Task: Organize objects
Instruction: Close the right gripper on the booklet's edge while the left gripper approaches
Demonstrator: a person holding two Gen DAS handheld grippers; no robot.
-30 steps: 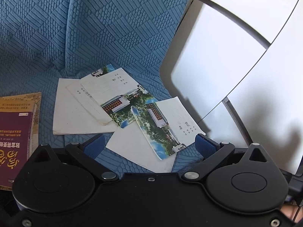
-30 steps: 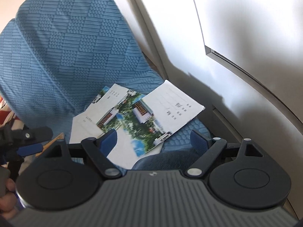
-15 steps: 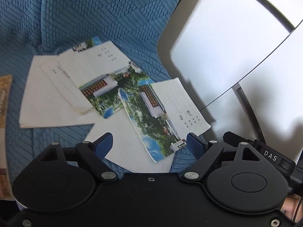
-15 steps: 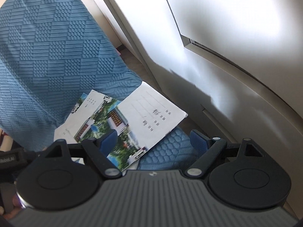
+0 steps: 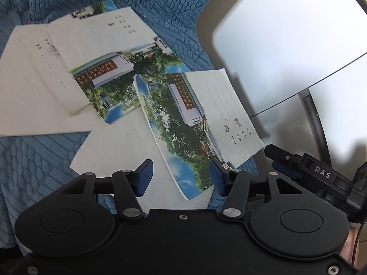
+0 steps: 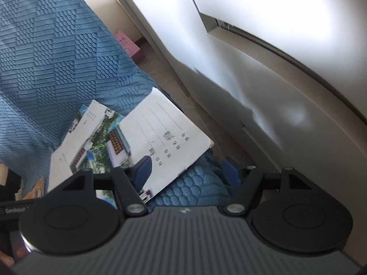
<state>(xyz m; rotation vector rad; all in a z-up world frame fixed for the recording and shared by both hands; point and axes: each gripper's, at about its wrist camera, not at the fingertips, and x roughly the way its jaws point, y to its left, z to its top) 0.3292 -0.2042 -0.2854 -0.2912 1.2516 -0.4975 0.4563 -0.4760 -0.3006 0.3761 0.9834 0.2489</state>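
On the blue quilted seat (image 5: 34, 160), going from the left, lie plain white sheets (image 5: 20, 87), then a photo-printed booklet (image 5: 103, 52) over them, then a second booklet (image 5: 197, 119) nearest the white panel (image 5: 286, 34), its corner reaching toward the seat's edge.

The left claw (image 5: 181, 176) has just been closing; its blue pads stand apart on either side of the second booklet's near end, not pressing it. The right claw (image 6: 188, 171) has also been narrowing and is likewise spread, one pad over that same booklet (image 6: 160, 142), the other past the seat edge, pinching nothing.

The risk, as I judge it: both claws are converging on one thin booklet. Pads may skid over the flat cover, snag the sheet beneath, or nudge the booklet off the edge.
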